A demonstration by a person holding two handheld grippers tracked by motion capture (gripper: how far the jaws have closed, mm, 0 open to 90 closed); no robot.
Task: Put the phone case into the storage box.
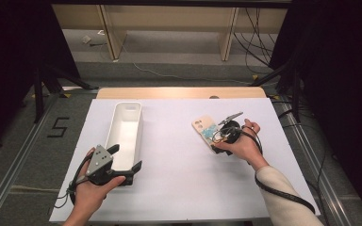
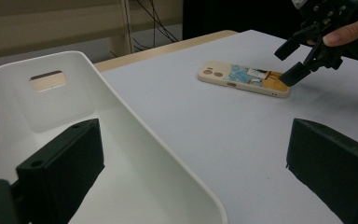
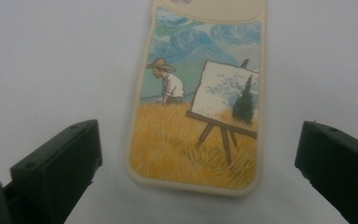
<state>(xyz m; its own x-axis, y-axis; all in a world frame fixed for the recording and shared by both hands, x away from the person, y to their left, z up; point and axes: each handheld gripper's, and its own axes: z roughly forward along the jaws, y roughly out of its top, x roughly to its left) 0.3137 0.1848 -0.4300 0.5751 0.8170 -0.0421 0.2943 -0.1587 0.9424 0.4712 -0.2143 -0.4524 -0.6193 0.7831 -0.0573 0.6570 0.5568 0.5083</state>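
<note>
A phone case (image 1: 205, 132), cream-edged and printed with a painter at an easel in a yellow field, is seen lying flat on the white table cover (image 1: 179, 155), right of the middle. The right gripper (image 1: 215, 143) is held low over the case's near end, its jaws spread wide with the case lying between them untouched. A long white bin (image 1: 125, 129) stands well apart to the left. The left gripper (image 1: 127, 160) is held at the bin's near end, its jaws also wide apart and empty, one inside the bin's wall and one outside it.
</note>
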